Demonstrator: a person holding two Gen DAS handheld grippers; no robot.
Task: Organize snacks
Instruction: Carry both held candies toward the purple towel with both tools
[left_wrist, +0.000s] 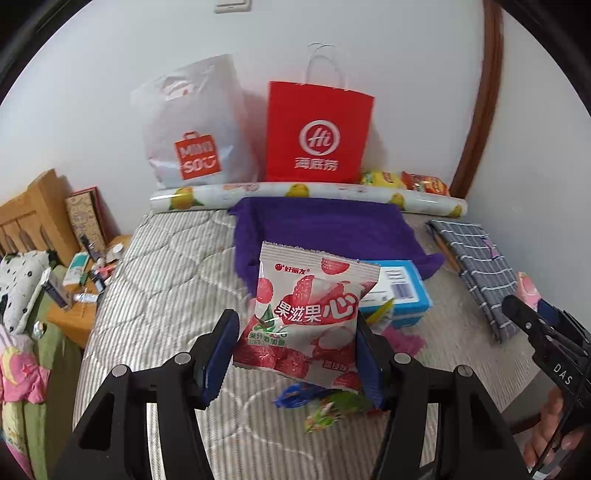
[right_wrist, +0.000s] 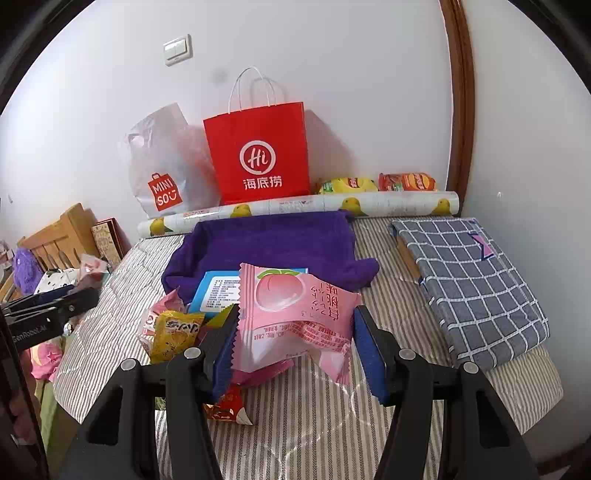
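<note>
Left tongs (left_wrist: 295, 345): 好丽友 pack (left_wrist: 306, 317) | bags: MINISO (right_wrist: 164, 173), 海底捞 (right_wrist: 258, 155)

My lychee packet (left_wrist: 306, 314) hides most of the blue box (left_wrist: 400, 291) behind it and covers part of the small wrappers (left_wrist: 325, 402) under it. My peach packet (right_wrist: 291, 314) hides the near edge of the purple towel (right_wrist: 266, 243). On the far left, the things on the wooden nightstand (left_wrist: 74, 314) are too small to tell. My right hand (left_wrist: 550, 424) is cut by the picture's edge.
</note>
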